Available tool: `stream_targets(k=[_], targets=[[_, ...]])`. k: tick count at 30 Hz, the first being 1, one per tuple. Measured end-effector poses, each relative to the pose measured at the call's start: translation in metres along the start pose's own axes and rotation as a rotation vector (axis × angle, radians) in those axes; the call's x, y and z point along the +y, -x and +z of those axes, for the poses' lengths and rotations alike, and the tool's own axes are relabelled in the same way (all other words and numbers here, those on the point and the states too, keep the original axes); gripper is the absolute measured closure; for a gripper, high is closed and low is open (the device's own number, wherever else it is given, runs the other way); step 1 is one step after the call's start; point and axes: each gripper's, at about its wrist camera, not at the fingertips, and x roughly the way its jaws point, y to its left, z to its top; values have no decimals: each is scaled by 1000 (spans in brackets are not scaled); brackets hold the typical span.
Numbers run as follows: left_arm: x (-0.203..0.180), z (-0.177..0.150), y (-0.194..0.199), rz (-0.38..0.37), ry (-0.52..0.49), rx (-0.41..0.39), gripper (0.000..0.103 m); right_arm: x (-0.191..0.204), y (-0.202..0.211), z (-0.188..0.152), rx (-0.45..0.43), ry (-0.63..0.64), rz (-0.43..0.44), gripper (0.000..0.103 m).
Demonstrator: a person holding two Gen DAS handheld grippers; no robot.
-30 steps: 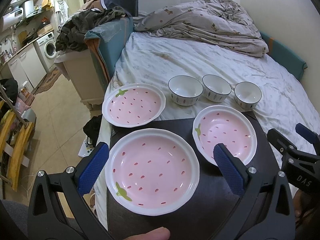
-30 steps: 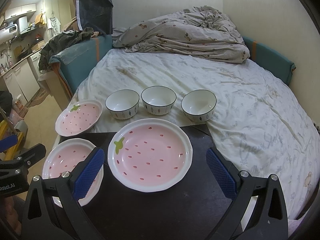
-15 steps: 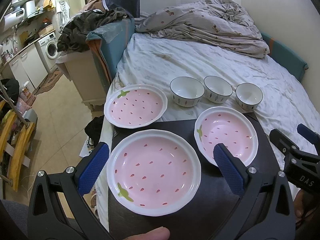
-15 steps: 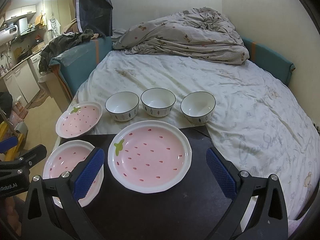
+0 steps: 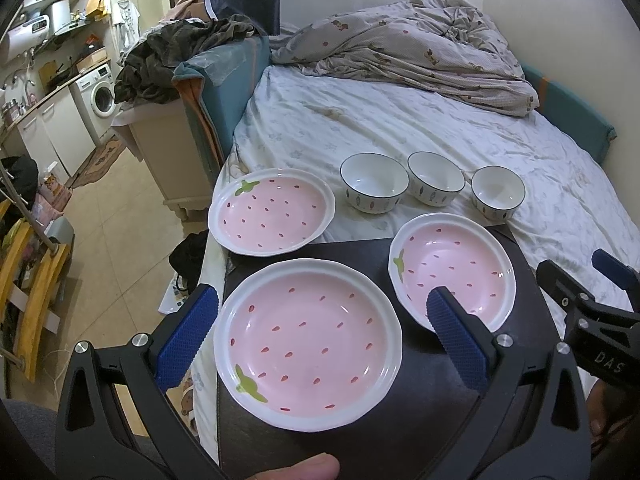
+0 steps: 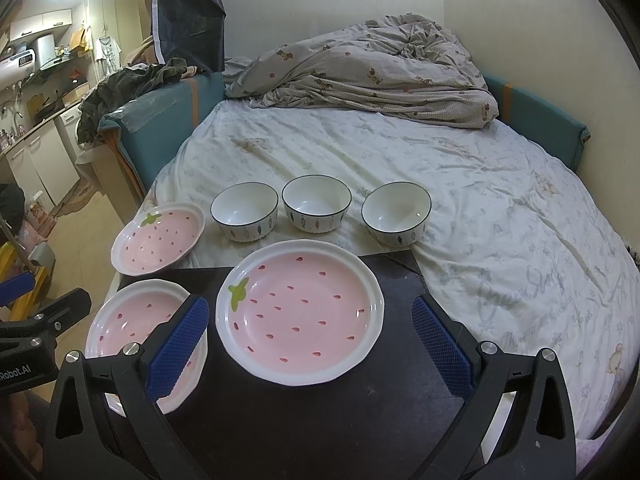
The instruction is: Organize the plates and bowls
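Left wrist: left gripper (image 5: 320, 326) wide, empty, straddling a strawberry plate (image 5: 308, 338) at the dark board's (image 5: 416, 412) left edge (glazed ceramic, slippery, breakable; grip the rim).

Right wrist: right gripper (image 6: 310, 338) wide over the second plate (image 6: 300, 306); three bowls (image 6: 318, 204) on the bedsheet (image 6: 460, 184).

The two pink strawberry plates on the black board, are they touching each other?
Apart. The left wrist view shows a strip of black board between the near pink strawberry plate and the right pink strawberry plate.
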Motion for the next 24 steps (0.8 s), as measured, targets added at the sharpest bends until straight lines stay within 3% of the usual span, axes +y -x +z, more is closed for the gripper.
stream_targets(k=[24], targets=[[2, 3, -9, 14, -6, 30, 0, 1, -3, 2, 19, -16, 27, 0]])
